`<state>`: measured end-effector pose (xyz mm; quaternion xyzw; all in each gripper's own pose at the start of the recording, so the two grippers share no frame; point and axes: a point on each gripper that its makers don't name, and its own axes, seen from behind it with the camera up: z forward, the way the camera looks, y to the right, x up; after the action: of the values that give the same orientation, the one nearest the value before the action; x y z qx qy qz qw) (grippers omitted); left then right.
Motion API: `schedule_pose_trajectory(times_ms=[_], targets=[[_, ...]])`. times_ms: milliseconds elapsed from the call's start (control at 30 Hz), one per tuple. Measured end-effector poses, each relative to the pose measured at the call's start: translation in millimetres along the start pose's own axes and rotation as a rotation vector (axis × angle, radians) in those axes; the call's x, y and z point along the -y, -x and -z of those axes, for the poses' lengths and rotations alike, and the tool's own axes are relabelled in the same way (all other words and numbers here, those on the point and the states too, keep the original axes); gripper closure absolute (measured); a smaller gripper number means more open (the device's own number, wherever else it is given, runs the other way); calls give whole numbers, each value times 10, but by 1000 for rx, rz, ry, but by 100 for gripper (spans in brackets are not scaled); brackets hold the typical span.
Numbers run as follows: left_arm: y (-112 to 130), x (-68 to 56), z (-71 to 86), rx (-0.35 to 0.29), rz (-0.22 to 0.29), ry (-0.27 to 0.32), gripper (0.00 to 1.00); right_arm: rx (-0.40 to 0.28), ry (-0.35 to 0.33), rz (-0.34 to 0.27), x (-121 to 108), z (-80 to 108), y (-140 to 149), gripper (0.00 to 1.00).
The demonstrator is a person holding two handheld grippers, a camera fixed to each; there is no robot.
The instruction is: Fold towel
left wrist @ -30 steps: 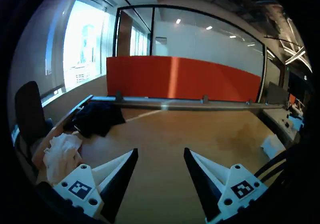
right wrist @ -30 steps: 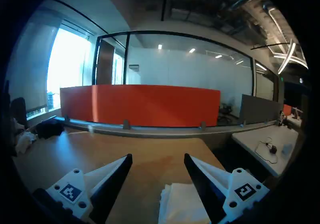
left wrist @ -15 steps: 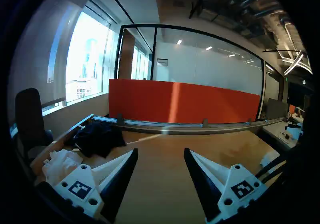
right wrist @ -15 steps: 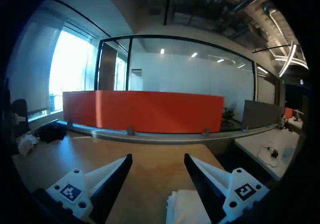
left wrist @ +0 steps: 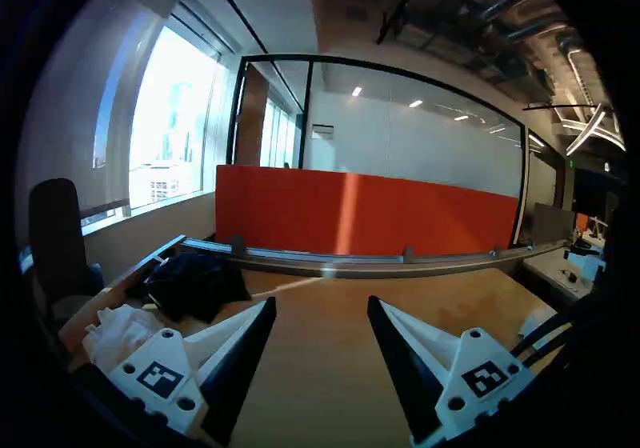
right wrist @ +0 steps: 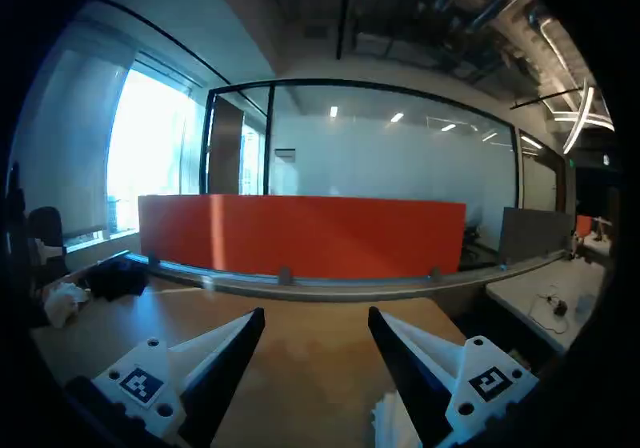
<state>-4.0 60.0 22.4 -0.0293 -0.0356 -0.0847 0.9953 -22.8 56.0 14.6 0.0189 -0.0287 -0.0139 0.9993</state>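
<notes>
so here's where we're at. in the left gripper view our left gripper hangs over the wooden table with its two fingers spread wide. there's nothing between them, just bare tabletop. off to its left, near the table's edge, we've got the crumpled white towel in a loose heap. right behind that is a dark cloth pile, touching it or nearly so, we can't tell which. a black chair stands past that edge, by the window. the orange divider runs along the far side of the table. at the right rim there's a small pale patch on the table, and we can't tell what it is.

in the right gripper view our right gripper is spread just as wide and has hold of nothing either. a folded white towel peeks out low down, just beside the inner edge of the right-hand finger, lying flat on the table. most of it is cut off, so we can't tell how neat the fold is. far over on the left we see the crumpled white towel with the dark cloth pile next to it, both well apart from this gripper. beyond the table's right end sits a white desk with a cable on it.
</notes>
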Motion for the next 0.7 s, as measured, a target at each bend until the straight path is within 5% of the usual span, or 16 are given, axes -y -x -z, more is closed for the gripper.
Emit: schedule_pose_trajectory(times_ms=[467, 700], targets=[[-51, 46, 18, -13, 3, 21, 16, -23, -20, -19, 612, -69, -178, 0], [-37, 66, 36, -5, -4, 29, 16, -21, -29, -9, 731, -74, -217, 0]])
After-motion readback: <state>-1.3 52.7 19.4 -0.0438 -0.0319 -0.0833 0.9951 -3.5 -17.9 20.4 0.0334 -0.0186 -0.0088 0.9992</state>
